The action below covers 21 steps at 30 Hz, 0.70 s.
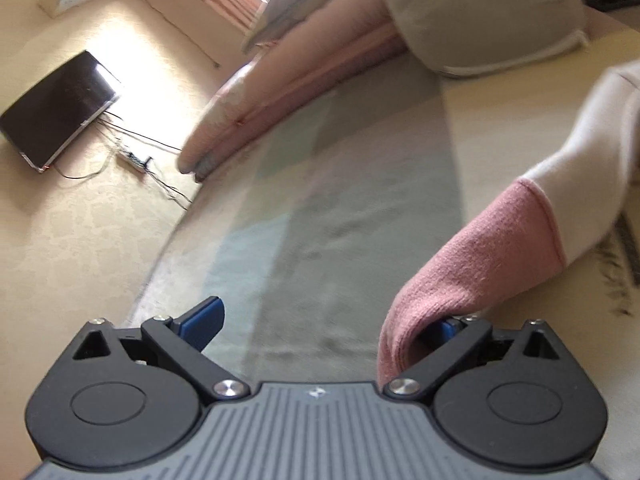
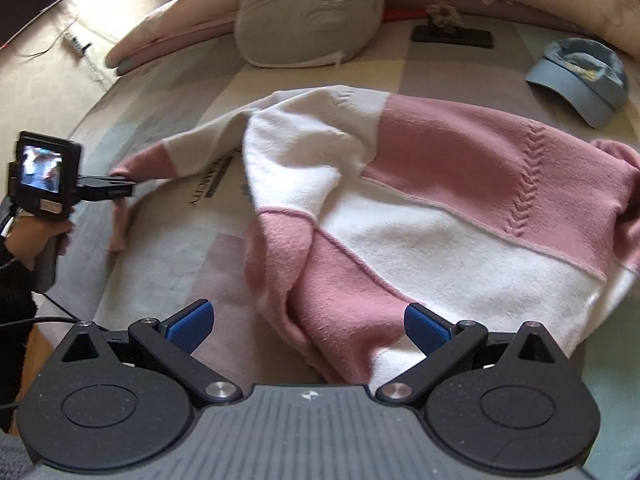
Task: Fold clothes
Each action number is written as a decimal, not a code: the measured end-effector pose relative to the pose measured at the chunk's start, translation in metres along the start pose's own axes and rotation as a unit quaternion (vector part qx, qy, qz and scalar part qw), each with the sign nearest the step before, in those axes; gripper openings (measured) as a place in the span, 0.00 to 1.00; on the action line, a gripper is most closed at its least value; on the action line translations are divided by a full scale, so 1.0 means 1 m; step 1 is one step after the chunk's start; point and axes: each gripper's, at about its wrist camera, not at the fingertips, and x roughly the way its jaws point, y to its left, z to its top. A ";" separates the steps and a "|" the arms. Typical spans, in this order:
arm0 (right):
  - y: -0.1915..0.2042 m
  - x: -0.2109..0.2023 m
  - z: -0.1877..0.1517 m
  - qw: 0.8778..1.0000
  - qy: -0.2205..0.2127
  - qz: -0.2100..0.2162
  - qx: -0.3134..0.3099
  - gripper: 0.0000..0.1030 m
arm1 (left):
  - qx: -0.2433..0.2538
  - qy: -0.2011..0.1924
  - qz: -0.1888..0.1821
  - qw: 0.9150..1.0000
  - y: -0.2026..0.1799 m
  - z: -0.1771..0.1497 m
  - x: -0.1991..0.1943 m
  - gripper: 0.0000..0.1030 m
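A pink and white knit sweater (image 2: 420, 208) lies spread on the bed, one sleeve folded across its front. Its other sleeve (image 1: 500, 256) stretches out to the left, and the pink cuff drapes over the right finger of my left gripper (image 1: 328, 324). That gripper is open with its blue pads (image 1: 206, 320) wide apart. In the right wrist view a hand holds the left gripper (image 2: 120, 188) at the left, with the cuff hanging from it. My right gripper (image 2: 308, 324) is open at the sweater's near edge, and a pink fold lies between its fingers.
A grey cushion (image 2: 308, 12) and a rolled pink quilt (image 1: 288, 80) lie at the far side of the bed. A blue cap (image 2: 580, 76) and a flat black object (image 2: 452, 36) sit at the back right. Beyond the bed's left edge are a dark screen (image 1: 56, 108) and a power strip (image 1: 132, 160).
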 end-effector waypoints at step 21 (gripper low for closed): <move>-0.018 0.005 0.000 0.997 -0.003 -0.052 0.059 1.00 | -0.003 0.008 0.072 0.997 0.071 0.027 0.060 0.96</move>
